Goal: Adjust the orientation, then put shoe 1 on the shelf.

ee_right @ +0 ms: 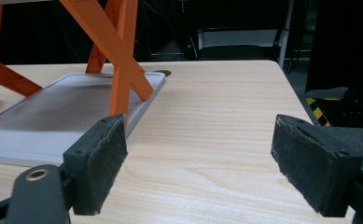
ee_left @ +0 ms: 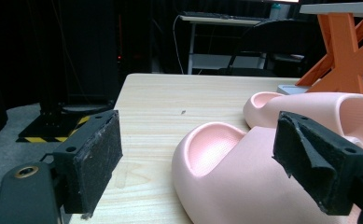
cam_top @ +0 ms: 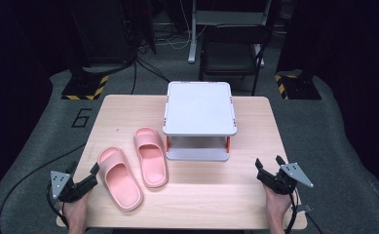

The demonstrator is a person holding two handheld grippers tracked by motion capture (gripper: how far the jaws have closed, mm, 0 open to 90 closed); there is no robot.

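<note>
Two pink slippers lie side by side on the wooden table [cam_top: 201, 195], the left slipper [cam_top: 119, 178] nearer the front and the right slipper [cam_top: 150, 156] beside the rack. My left gripper [cam_top: 84, 169] rests at the front left corner, open, its tips just left of the near slipper. In the left gripper view that slipper [ee_left: 226, 182] sits close ahead of the open left gripper [ee_left: 202, 161], with the other slipper [ee_left: 310, 107] behind it. My right gripper [cam_top: 269, 162] is at the front right, open and holding nothing. The right gripper view has the right gripper [ee_right: 198, 170] wide open over bare wood.
A grey two-level rack [cam_top: 199, 107] with orange legs stands at the table's back middle. Its lower tray [ee_right: 53, 116] and an orange cross brace [ee_right: 121, 56] lie left of my right gripper. A black chair [cam_top: 233, 51] stands behind the table.
</note>
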